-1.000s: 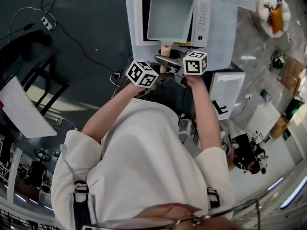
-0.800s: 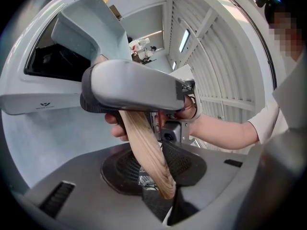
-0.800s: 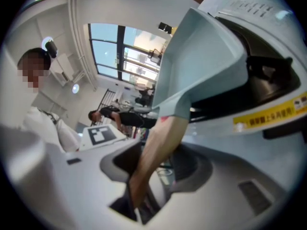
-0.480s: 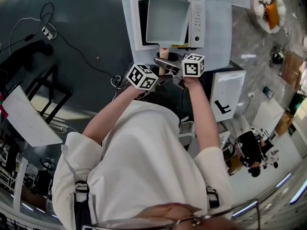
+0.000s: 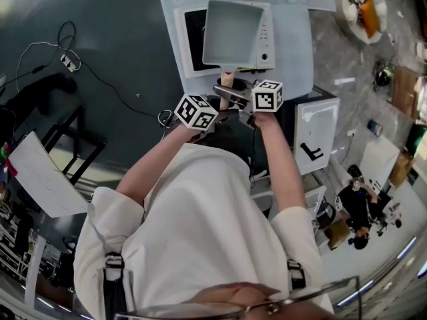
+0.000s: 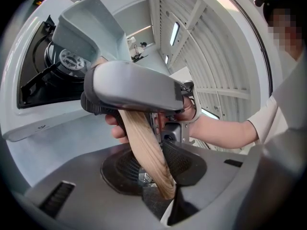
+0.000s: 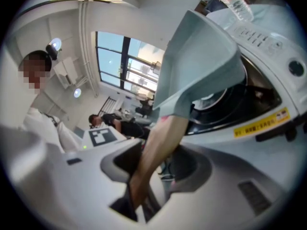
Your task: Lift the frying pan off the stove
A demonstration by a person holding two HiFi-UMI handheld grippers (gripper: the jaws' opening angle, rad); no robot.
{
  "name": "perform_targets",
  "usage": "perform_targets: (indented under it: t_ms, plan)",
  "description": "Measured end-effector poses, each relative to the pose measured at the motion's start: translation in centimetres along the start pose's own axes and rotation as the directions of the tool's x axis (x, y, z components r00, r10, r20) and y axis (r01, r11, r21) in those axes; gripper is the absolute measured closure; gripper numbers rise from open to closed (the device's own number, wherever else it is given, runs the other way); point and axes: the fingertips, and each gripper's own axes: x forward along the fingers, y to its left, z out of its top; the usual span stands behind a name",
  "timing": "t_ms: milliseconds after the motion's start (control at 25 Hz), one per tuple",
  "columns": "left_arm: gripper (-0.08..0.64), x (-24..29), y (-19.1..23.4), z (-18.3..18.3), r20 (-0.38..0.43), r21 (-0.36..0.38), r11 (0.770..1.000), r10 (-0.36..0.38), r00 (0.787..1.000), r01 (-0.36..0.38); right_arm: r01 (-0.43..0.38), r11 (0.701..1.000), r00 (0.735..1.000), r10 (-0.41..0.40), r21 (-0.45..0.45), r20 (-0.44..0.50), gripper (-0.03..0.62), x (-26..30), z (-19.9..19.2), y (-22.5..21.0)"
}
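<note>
Both clamp wooden handle (image 6: 144, 138): left gripper (image 6: 156, 166) firm, right gripper (image 7: 144, 176) jaws just closed tighter on it. Frying pan (image 5: 232, 32) raised, tilted over stove (image 5: 266, 42), far side. Risk: smooth handle twists in grip, pan rolls onto burner (image 6: 72, 59).

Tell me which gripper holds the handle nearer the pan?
The right gripper: its jaws, which have just been closing on the wooden handle, sit nearer the frying pan; the left gripper holds the handle's end.
</note>
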Motion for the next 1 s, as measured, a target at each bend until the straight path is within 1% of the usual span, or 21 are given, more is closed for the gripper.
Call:
perform_targets:
  t_ms: [320,680,880,1000]
  plan:
    - [0.413,-1.3,-2.3,0.2,-0.022,0.019,1.000,-0.017,1.000,0.017,0.015,1.000,0.999,-0.014,-0.002,0.034,0.390,-0.5,0.4,2.5]
    - [0.414,-2.1,-5.5,-1.7,-0.032,0.021,0.999,-0.025,0.999,0.025,0.009,1.000,0.998,-0.009,0.004,0.058,0.390,-1.4,-1.6,5.5]
    - [0.413,-2.2,-6.9,-2.9,-0.021,0.034,0.999,-0.021,1.000,0.022,0.011,1.000,0.999,-0.009,-0.028,0.047,0.390,-1.7,-2.9,6.9]
    - [0.413,-2.4,-7.8,-3.6,-0.009,0.037,0.999,-0.016,1.000,0.017,0.006,0.999,0.999,-0.005,-0.032,0.044,0.390,-1.9,-3.8,8.0]
